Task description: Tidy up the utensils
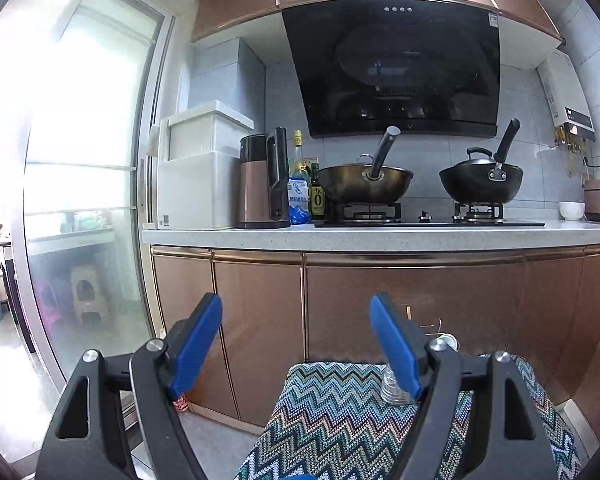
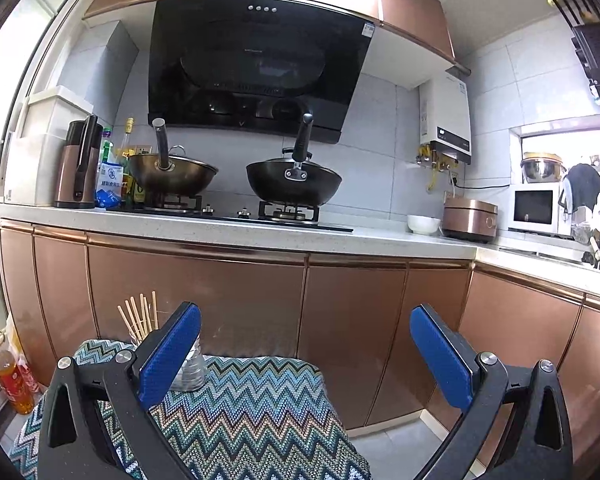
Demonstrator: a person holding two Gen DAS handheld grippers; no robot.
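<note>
A clear ribbed glass holder (image 2: 192,372) stands on a zigzag-patterned cloth surface (image 2: 260,400). Several wooden chopsticks (image 2: 140,316) stand upright in it. In the left wrist view the holder (image 1: 392,388) is partly hidden behind the right blue finger, on the same cloth (image 1: 340,412). My left gripper (image 1: 296,312) is open and empty, held above the cloth's near-left side. My right gripper (image 2: 306,322) is open and empty, above the cloth, with its left finger in front of the holder.
Copper cabinet doors (image 2: 220,300) and a white counter (image 2: 260,236) stand ahead, with two woks (image 2: 294,186) on a gas stove. A kettle (image 2: 78,164), bottles, bowl (image 2: 423,224) and rice cooker (image 2: 470,220) sit on the counter. An oil bottle (image 2: 8,380) stands on the floor.
</note>
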